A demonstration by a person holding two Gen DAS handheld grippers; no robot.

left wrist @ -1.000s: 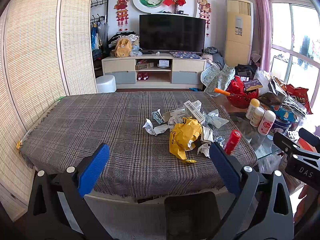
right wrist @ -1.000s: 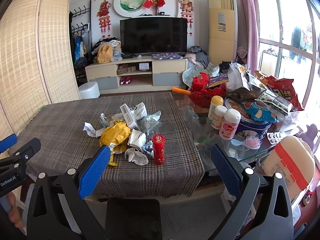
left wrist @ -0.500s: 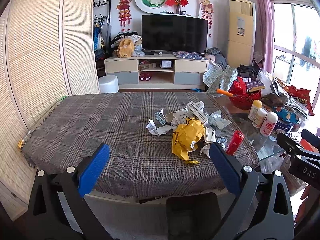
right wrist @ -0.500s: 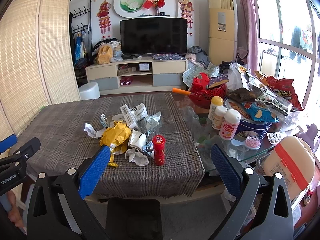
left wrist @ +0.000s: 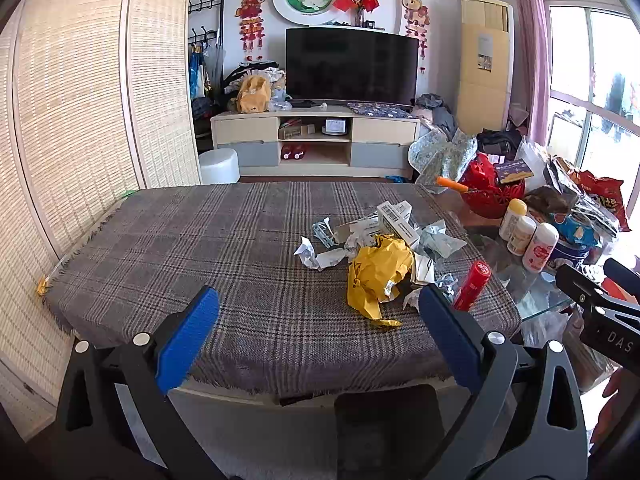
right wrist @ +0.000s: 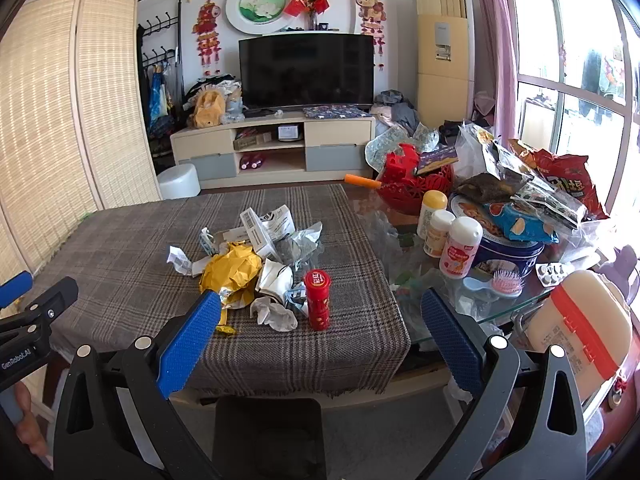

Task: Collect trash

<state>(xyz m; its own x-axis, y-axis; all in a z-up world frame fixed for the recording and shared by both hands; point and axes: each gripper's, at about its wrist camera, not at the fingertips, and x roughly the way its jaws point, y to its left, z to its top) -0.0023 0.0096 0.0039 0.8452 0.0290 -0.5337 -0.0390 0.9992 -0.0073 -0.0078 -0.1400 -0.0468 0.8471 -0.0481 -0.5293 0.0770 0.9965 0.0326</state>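
A heap of trash lies on the plaid tablecloth [left wrist: 200, 248]: a crumpled yellow wrapper [left wrist: 378, 272], white paper scraps [left wrist: 320, 256], a white carton [left wrist: 394, 220] and a red tube [left wrist: 472, 284]. The right wrist view shows the same yellow wrapper [right wrist: 232, 272], a white crumpled tissue [right wrist: 276, 314] and the red tube [right wrist: 318, 300] standing upright. My left gripper [left wrist: 316, 328] is open and empty, short of the table's near edge. My right gripper [right wrist: 320, 332] is open and empty, in front of the table's near edge by the red tube.
To the right, a glass table [right wrist: 404, 264] holds white bottles [right wrist: 460, 248], a blue tin [right wrist: 508, 252], snack bags [right wrist: 560, 184], a red basket [right wrist: 412, 188] and a pink hairbrush [right wrist: 508, 282]. A bamboo screen [left wrist: 80, 120] stands left. A TV cabinet [left wrist: 316, 144] is behind.
Both views have shifted slightly; the left gripper has turned a little left, so the trash heap sits further right. Both grippers stay open and empty.
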